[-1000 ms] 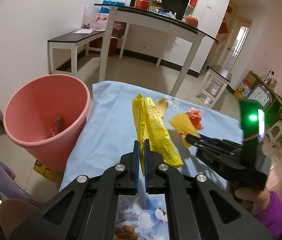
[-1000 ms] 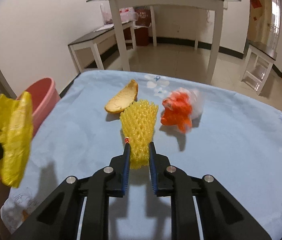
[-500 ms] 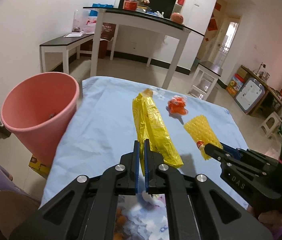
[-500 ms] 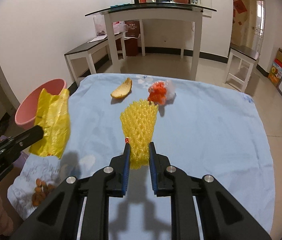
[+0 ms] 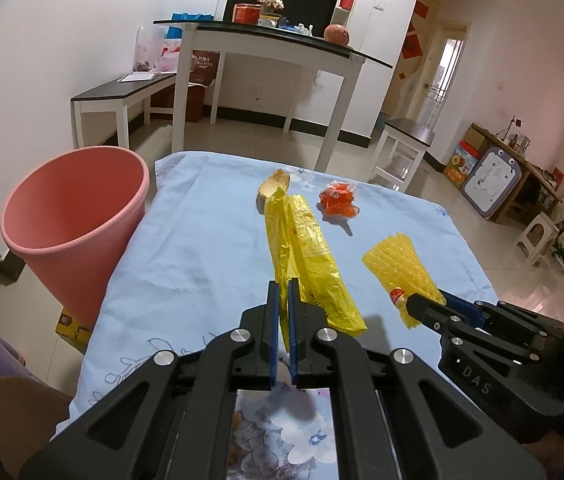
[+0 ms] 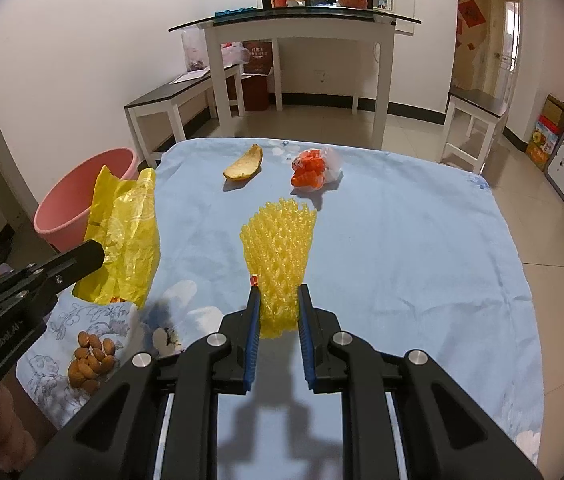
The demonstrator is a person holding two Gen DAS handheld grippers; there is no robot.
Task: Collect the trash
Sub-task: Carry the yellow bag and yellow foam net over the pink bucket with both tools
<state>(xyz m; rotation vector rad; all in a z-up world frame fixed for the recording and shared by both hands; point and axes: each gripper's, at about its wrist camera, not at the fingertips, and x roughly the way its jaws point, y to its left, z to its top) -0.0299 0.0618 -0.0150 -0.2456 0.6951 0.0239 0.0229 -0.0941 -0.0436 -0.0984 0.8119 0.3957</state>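
Working in a bright room with white walls, over a table point(image 6: 402, 240) under a blue cloth. Aiming for the big pink bin point(image 5: 73, 216) on the floor, just beside the table's left edge.

Pinching a yellow plastic bag point(image 5: 306, 248) in the left gripper point(image 5: 283, 286), tongs pressed tight together on its near end, holding it up over the left side of the table. Probably feeling very light, thin and slippery, so gripping a bunched part and not one loose flap.

Squeezing a yellow foam net point(image 6: 277, 248) in the right gripper point(image 6: 279, 300), tongs clamped on its bottom end, near the middle of the table. Likely feeling soft, squashy and light.

Leaving for later an orange wrapper point(image 6: 310, 168) and a peel point(image 6: 243, 166) by the far edge, and some almonds point(image 6: 89, 360) at the near left corner.
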